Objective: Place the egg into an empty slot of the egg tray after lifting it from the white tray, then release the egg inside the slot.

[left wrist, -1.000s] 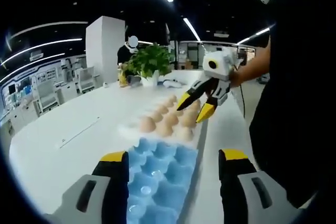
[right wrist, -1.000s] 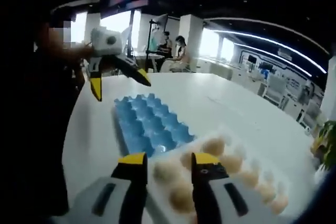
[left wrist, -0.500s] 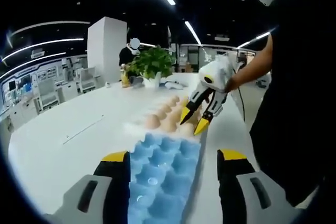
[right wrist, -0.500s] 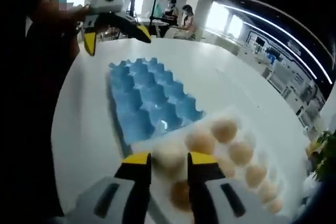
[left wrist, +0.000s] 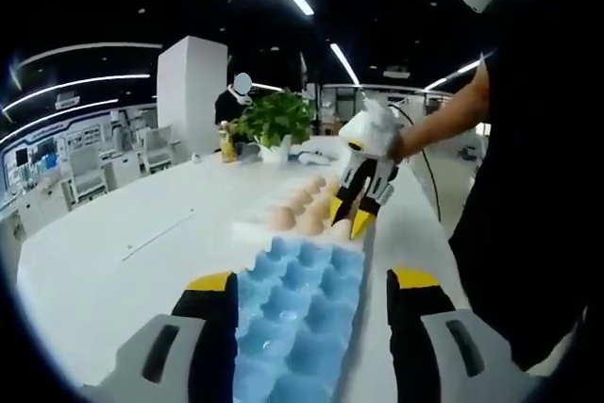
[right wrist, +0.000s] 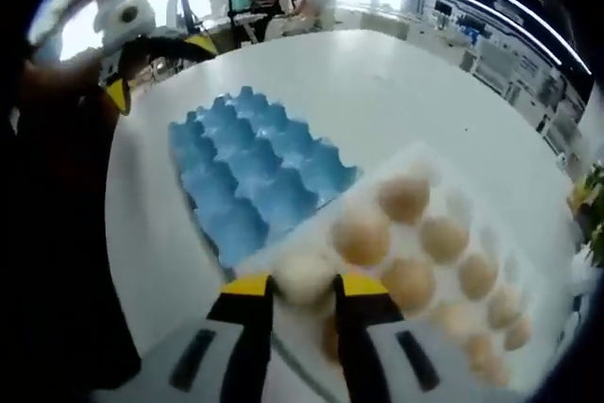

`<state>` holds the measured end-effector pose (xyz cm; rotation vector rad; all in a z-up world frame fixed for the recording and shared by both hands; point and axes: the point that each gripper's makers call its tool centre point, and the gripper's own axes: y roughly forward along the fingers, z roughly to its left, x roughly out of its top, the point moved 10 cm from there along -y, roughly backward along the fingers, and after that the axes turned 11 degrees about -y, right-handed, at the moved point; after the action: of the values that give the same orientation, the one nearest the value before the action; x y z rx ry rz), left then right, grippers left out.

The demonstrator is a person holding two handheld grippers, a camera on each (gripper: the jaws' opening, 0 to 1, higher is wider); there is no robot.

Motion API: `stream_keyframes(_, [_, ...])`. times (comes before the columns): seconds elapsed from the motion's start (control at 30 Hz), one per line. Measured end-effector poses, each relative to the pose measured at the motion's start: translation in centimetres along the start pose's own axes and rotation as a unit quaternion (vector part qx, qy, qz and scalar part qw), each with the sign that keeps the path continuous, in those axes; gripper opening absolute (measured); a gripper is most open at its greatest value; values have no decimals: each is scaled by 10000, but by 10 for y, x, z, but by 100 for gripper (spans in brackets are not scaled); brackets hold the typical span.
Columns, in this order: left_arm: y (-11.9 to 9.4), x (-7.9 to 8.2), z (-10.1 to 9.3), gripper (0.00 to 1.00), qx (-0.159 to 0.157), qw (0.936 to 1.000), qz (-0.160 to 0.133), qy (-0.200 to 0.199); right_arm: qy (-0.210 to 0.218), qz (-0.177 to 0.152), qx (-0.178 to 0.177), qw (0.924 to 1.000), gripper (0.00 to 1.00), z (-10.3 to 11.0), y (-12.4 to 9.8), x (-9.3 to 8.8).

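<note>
None of the blue egg tray (right wrist: 253, 175) is filled yet: my right gripper (right wrist: 304, 286) straddles an egg (right wrist: 302, 276) in the white tray (right wrist: 444, 169), grip unconfirmed, my left gripper (left wrist: 310, 282) hanging open.

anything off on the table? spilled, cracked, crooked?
Nothing stands out. The blue egg tray lies flat with empty slots, the eggs sit whole in the white tray, and the right gripper straddles the nearest egg.

We note the blue egg tray (right wrist: 247, 175) looks like moulded pulp or plastic — matt, with soft-edged cups. The white tray (right wrist: 444, 169) reads as thin, faintly translucent plastic. Eggs (right wrist: 359, 235) show matt, pale-brown shells. The table (left wrist: 142, 224) is smooth white — slightly glossy under the ceiling lights.
</note>
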<state>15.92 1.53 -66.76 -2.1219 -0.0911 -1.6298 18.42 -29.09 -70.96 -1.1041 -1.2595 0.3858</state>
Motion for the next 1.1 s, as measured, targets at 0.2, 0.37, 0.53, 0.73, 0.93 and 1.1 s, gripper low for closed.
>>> stream_keyframes(0.2, [-6, -1, 2, 63, 32, 10000, -23, 36, -250, 458, 260, 9983, 27, -3, 5, 9])
stream_keyframes(0.37, [-9, -2, 4, 62, 89, 9999, -63, 27, -444, 625, 337, 9965, 27, -2, 6, 12])
stream_keyframes(0.53, [-11, -3, 5, 62, 132, 9999, -103, 17, -182, 759, 342, 9964, 26, -4, 7, 13])
stream_keyframes(0.73, [-11, -4, 5, 61, 203, 9997, -139, -22, -53, 532, 278, 9982, 25, -4, 0, 10])
stream_keyframes(0.93, [-14, -5, 7, 61, 267, 9996, -79, -41, 280, 226, 337, 9988, 25, -5, -14, 11])
stream_keyframes(1.1, [-15, -4, 9, 61, 305, 9995, -65, -34, 317, 61, 203, 9993, 21, -7, -20, 8])
